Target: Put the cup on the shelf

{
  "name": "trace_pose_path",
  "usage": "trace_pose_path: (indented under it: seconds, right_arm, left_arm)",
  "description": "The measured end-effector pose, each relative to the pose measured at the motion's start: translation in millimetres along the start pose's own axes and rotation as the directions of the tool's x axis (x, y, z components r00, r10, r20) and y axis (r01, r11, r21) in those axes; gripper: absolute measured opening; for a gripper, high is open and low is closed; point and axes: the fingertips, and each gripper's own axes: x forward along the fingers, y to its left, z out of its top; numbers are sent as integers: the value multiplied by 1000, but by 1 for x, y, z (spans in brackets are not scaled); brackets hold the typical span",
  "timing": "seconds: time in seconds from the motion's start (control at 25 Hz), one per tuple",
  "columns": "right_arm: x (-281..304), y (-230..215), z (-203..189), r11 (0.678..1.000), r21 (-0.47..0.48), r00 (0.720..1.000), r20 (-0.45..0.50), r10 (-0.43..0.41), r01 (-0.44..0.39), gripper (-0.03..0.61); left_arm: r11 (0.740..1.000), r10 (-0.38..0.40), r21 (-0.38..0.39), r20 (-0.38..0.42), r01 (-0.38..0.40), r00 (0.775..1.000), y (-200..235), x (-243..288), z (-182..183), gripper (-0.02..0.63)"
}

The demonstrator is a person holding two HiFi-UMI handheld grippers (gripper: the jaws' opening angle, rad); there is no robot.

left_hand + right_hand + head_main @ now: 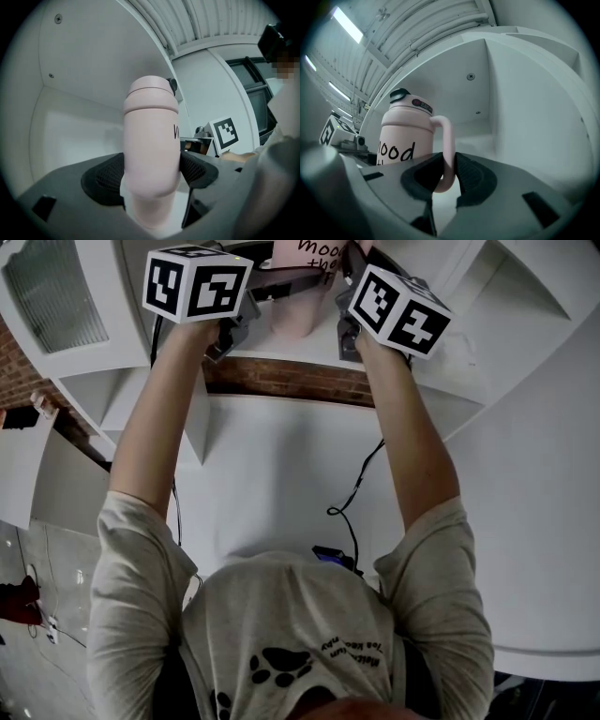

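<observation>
Fingers of the left gripper (pixel 151 176) squeeze the cup (pixel 151 140), fingers of the right gripper (pixel 449 176) pinch its handle (pixel 448 140), up top at the shelf (pixel 520 108); next it likely must sit flat.

A red brick wall (pixel 281 379) runs behind. Long bright lights (pixel 347 26) shine on the ribbed ceiling (pixel 431 21). A dark window (pixel 255 101) stands nearby.

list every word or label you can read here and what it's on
"ood": pink cup, first letter hidden
"moo" over "the": same cup, head view, cut off
"W": cup's side, left gripper view, partly seen
lid label: too small to read
shirt print: too blurred
</observation>
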Motion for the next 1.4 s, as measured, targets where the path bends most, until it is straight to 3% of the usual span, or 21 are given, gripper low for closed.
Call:
trace_pose_path:
  seconds: [0.4, 0.72, 0.92, 1.4]
  right_arm:
    - [8, -6, -8, 1000, 11, 1000, 14, 5, -5, 83]
    - [2, -5, -4, 1000, -9, 999, 39, -12, 13, 87]
    - [-13, -4, 7, 999, -40, 997, 70, -22, 25, 124]
    - [-56, 22, 11, 999, -32, 996, 84, 34, -32, 126]
  left_arm:
    - [997, -26, -67, 31, 28, 999, 9, 5, -4, 382]
    - [998, -18, -60, 37, 20, 999, 8, 4, -3, 382]
    - [998, -12, -66, 37, 14, 999, 9, 3, -3, 382]
    - [998, -6, -64, 33, 8, 999, 9, 3, -4, 382]
